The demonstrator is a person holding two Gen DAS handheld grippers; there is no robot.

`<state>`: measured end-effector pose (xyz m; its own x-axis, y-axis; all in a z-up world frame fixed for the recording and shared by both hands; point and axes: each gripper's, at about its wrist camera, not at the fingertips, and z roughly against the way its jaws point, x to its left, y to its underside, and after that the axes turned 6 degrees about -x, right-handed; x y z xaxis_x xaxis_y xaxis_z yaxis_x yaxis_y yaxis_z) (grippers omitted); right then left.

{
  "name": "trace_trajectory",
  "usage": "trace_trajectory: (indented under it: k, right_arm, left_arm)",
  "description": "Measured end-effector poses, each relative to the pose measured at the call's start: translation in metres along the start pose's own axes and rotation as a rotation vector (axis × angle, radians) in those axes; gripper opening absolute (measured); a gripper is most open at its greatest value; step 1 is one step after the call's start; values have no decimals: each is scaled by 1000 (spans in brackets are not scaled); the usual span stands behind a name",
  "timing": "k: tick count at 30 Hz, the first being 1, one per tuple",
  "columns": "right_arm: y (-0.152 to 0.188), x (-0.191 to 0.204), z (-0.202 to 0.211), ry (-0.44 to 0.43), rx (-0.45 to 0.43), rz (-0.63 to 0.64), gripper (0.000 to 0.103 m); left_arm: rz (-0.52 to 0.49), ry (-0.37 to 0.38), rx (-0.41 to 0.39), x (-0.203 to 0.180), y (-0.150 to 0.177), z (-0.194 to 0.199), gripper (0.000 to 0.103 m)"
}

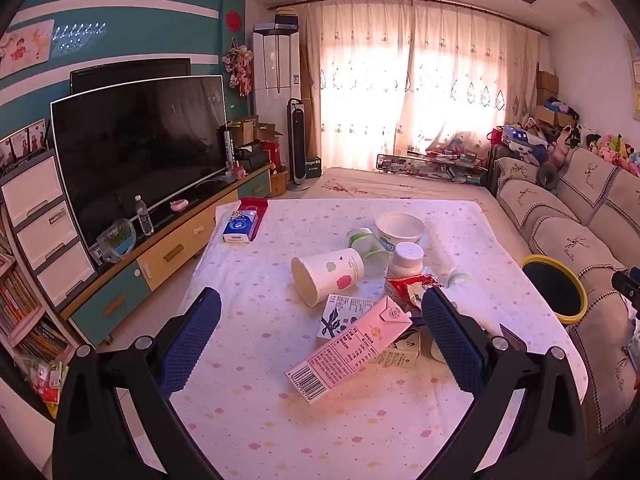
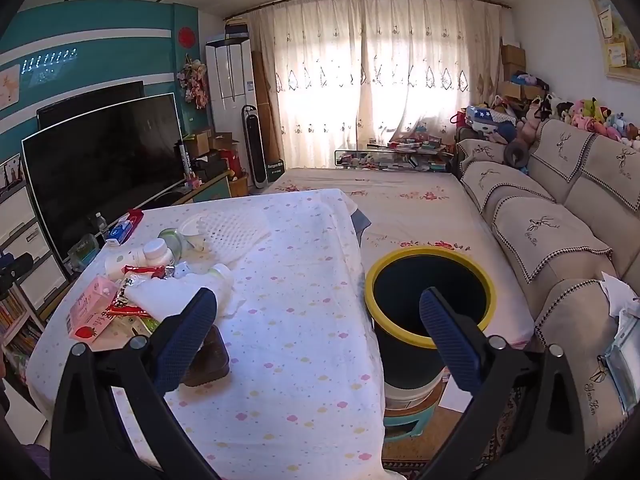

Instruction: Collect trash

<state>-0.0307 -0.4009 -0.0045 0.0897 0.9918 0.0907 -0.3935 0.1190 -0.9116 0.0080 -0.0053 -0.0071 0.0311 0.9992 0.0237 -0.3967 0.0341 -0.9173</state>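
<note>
Several empty containers lie heaped on the table (image 1: 248,420): a pink strawberry milk carton (image 1: 348,350), a tipped paper cup (image 1: 326,274), a white pill bottle (image 1: 404,262) and a red snack wrapper (image 1: 410,286). Both tongs, the left gripper (image 1: 320,342) and right gripper (image 2: 318,330), stand wide apart, holding nothing. The yellow-rimmed bin (image 2: 430,300) waits just beside the table edge. The carton looks light and fairly stiff yet crushable; pinching across its flat side panels mid-body seems safest.
</note>
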Motion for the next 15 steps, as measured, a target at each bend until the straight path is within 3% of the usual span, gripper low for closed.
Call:
trace_trajectory:
  k: [15]
  right_arm:
    - [2, 4, -6, -8, 20, -1, 97]
  left_arm:
    - [2, 1, 7, 1, 1, -2, 99]
